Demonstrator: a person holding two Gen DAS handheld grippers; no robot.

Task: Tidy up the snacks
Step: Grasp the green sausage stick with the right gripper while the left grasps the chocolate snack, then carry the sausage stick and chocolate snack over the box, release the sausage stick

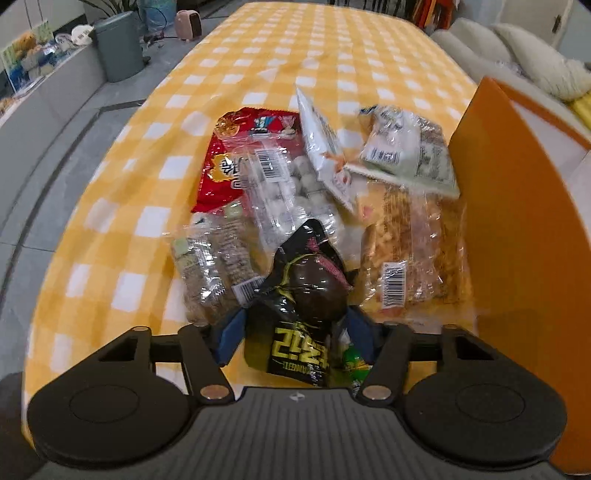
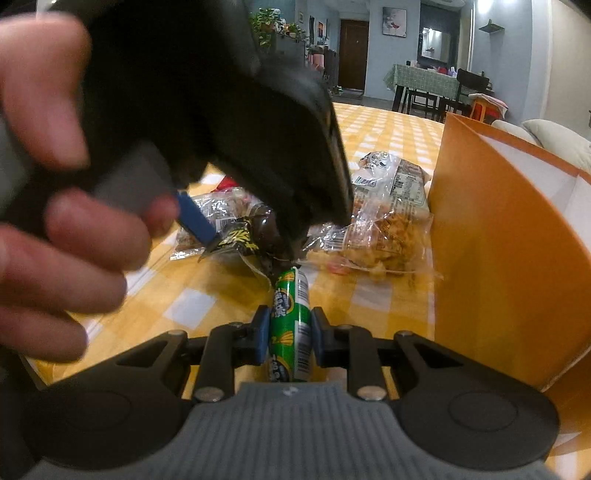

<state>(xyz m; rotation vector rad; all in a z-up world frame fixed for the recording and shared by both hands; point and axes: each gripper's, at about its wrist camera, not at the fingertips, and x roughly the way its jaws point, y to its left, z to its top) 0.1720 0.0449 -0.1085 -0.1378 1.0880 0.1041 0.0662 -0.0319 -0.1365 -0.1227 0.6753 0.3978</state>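
Green snack tube (image 2: pixel 290 325) sits clamped in right gripper (image 2: pixel 287 334); left gripper (image 1: pixel 291 328) open around black packet (image 1: pixel 303 295).

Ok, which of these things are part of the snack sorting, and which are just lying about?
Job:
- black packet, between the left gripper fingers
- green tube, clamped in the right gripper
- red bag
- orange box

Lying about:
- grey bin
- pink heater

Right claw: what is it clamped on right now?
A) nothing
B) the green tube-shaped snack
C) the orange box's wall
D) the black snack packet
B: in the right wrist view the right claw has both blue pads pressed against the green tube-shaped snack, which lies lengthwise between them.
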